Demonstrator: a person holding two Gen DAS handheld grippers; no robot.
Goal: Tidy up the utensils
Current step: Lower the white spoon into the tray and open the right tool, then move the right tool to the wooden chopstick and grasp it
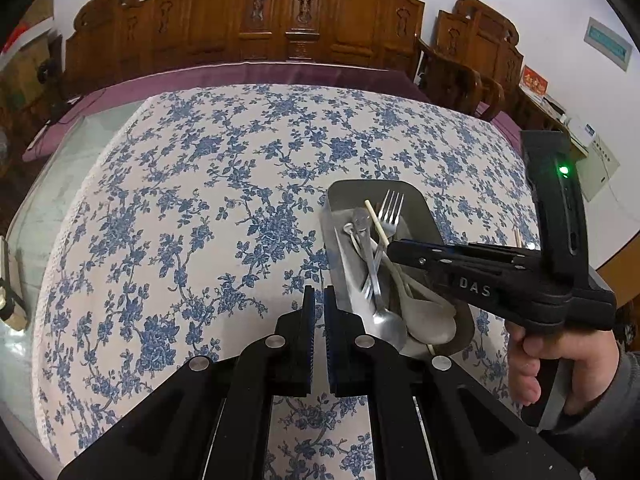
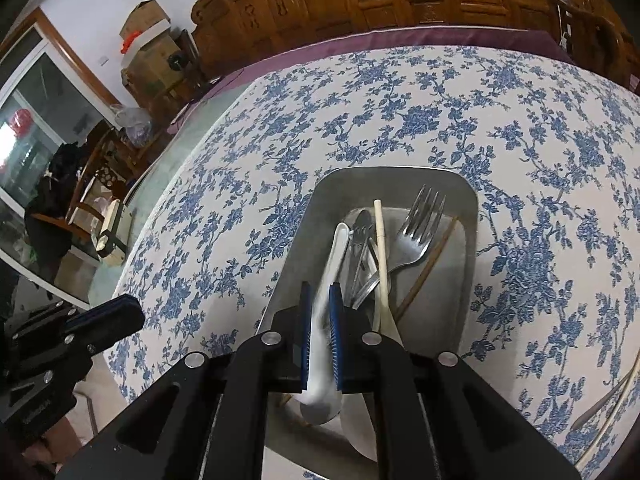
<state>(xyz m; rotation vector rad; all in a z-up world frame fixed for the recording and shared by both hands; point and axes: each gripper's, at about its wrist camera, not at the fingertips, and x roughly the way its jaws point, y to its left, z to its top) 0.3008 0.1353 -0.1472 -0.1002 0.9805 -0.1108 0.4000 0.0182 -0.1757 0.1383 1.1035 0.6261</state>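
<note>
A metal tray (image 1: 416,200) (image 2: 468,208) sits on the blue-flowered tablecloth (image 1: 208,184) and holds a fork (image 1: 390,212) (image 2: 420,232), a metal spoon (image 1: 384,320), a pale chopstick (image 1: 376,222) (image 2: 382,252), a thin brown stick (image 2: 430,264) and white ceramic spoons (image 1: 432,316). My right gripper (image 2: 320,292) (image 1: 394,250) is over the tray, shut on a white ceramic spoon (image 2: 334,264) that looks blurred. My left gripper (image 1: 318,294) (image 2: 132,312) is empty, its jaws nearly together, just left of the tray above the cloth.
More utensil handles lie on the cloth at the right edge (image 2: 612,396). Carved wooden chairs (image 1: 280,12) line the far side of the table. A glass table edge (image 1: 48,200) shows on the left, with boxes and furniture beyond (image 2: 148,40).
</note>
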